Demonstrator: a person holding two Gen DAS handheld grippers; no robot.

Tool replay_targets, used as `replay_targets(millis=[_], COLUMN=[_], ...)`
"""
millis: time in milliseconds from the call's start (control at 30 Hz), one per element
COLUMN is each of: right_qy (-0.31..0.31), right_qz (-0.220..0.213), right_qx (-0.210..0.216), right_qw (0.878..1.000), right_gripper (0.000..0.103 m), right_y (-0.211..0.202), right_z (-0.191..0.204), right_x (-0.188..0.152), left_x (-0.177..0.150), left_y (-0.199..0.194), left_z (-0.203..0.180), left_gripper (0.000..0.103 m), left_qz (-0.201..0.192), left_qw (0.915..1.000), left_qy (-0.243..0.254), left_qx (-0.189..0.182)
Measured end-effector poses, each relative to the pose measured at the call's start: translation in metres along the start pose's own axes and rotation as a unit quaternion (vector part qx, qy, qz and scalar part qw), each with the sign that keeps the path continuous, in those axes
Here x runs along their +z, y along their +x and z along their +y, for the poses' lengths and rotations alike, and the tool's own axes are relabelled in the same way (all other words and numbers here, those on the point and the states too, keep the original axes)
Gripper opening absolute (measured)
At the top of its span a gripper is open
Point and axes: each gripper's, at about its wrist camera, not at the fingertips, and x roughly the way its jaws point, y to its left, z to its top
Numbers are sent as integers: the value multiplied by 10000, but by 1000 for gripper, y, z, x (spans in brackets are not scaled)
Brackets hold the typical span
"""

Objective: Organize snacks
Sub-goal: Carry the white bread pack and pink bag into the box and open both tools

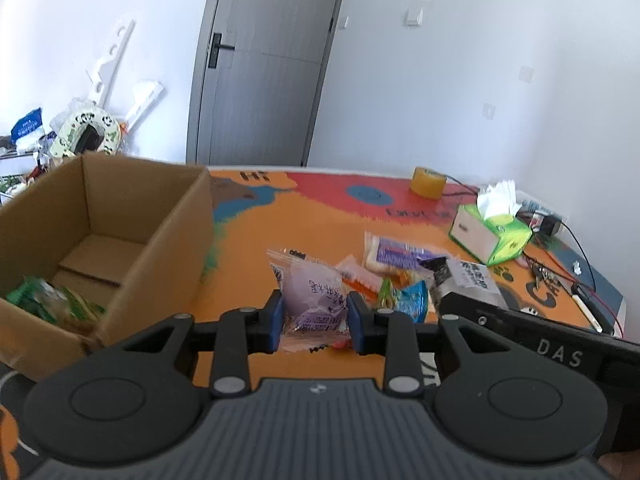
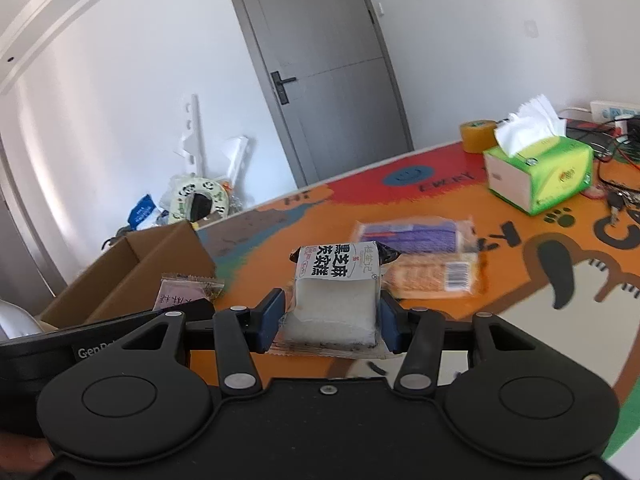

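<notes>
Left gripper (image 1: 316, 322): clamped on a pale purple snack packet (image 1: 314, 296), blue pads pressed to both its sides, held above the orange table mat (image 1: 280, 232).
Right gripper (image 2: 330, 320): closed around a white cake packet with a black-lettered label (image 2: 340, 292), lifted clear of the mat.
Box: an open cardboard box (image 1: 168, 232) stands just left of the left gripper; green-wrapped snacks (image 1: 48, 304) already lie in its near corner.
Remaining snacks: a purple-and-white flat pack (image 1: 396, 254) and a small heap of orange, green and blue wrappers (image 1: 396, 292) lie on the mat between the grippers and the green tissue box (image 1: 494, 232).
Doing it well: my judgement is that the purple packet should travel left over the box wall and be released low, onto bare cardboard. The film is soft, so a gentle squeeze avoids crushing it. The right gripper should wait its turn, so the two don't collide at the opening.
Only the left view shows: the box's inside and its contents.
Only the right view shows: an orange-printed flat pack (image 2: 436, 274) beside the purple one, and the cake's label.
</notes>
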Motion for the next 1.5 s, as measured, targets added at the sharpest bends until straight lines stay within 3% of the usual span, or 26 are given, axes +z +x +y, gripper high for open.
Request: replay_targets(millis=[767, 1500], right_qy=[-342, -765], right_qz=[-348, -101], right_qx=[715, 1281], right_qw=[9962, 9887], right_gripper=[50, 50], right_y=[20, 60], right_z=[68, 135], right_x=[33, 37], left_x=[43, 52], left_y=[-40, -33], left_z=[61, 141], left_gripper=[32, 32], left_qz=[-693, -672], left_qw=[9962, 9895], left_qy=[-323, -835], left_qx=[416, 966])
